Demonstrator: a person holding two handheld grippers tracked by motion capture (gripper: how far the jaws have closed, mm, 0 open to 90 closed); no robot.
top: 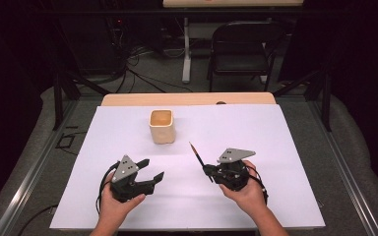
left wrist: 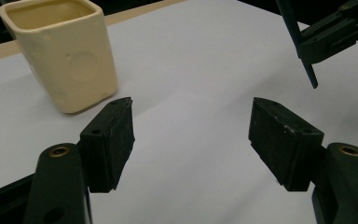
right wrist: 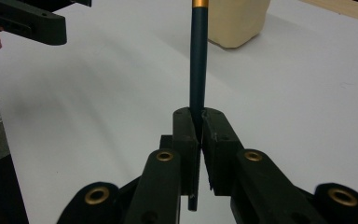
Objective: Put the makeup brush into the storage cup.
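Resting low at the lower centre of the high view, the right gripper (top: 207,170) has its fingers clamped on a dark brush (top: 197,157) slanting up-left. At lower left, the left gripper (top: 153,169) holds its fingers wide apart, empty. A cream cup (top: 161,126) stands above, bare white counter (top: 275,147) all around.

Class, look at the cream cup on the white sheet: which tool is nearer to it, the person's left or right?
Left, narrowly. The left tool sits open just below the cream cup. The right tool, shut on a brush, lies off to the cup's right, farther out.
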